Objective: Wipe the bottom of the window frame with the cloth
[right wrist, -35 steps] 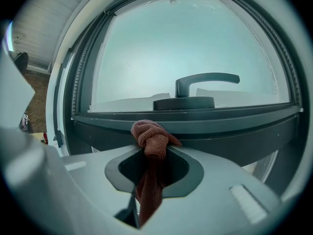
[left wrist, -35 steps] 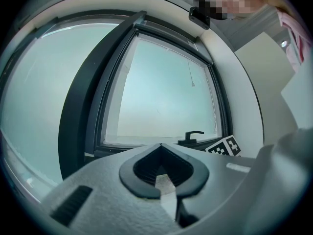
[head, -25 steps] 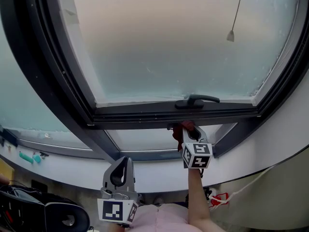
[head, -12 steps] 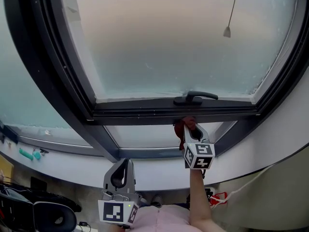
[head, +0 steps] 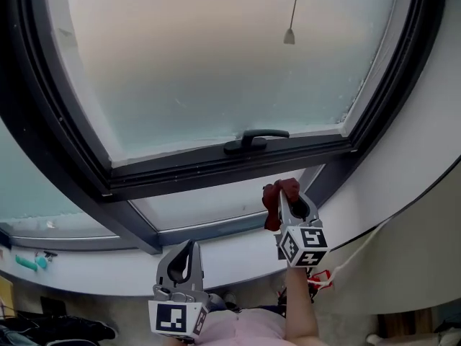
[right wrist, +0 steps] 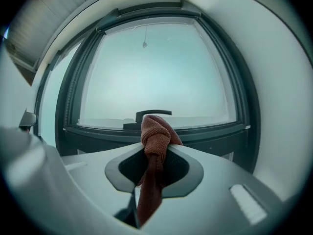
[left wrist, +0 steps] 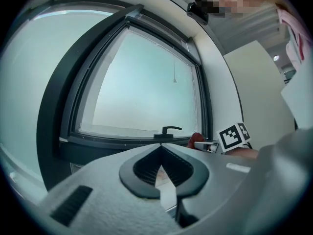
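Observation:
A reddish-brown cloth [head: 277, 194] is bunched in my right gripper [head: 285, 199], which is shut on it just below and in front of the dark bottom bar of the window frame [head: 209, 170]. In the right gripper view the cloth [right wrist: 155, 134] sticks up between the jaws, its tail hanging down, with the frame's bottom bar [right wrist: 210, 131] and the window handle [right wrist: 149, 114] behind it. The cloth looks apart from the frame. My left gripper [head: 189, 246] is held low near my body, shut and empty; its own view shows the handle [left wrist: 169, 129] and the cloth [left wrist: 196, 138].
A black handle [head: 253, 139] sits on the sash above the bar. A blind cord weight [head: 289, 36] hangs in front of the frosted pane. Below runs a white sill [head: 101, 274] with a teal item [head: 26, 264] at left. A red-and-white cord [head: 325, 277] lies at right.
My right gripper with the cloth has drawn back and down from the underside of the frame bar. The head view has swung, shifting the window left. The left gripper has hardly moved.

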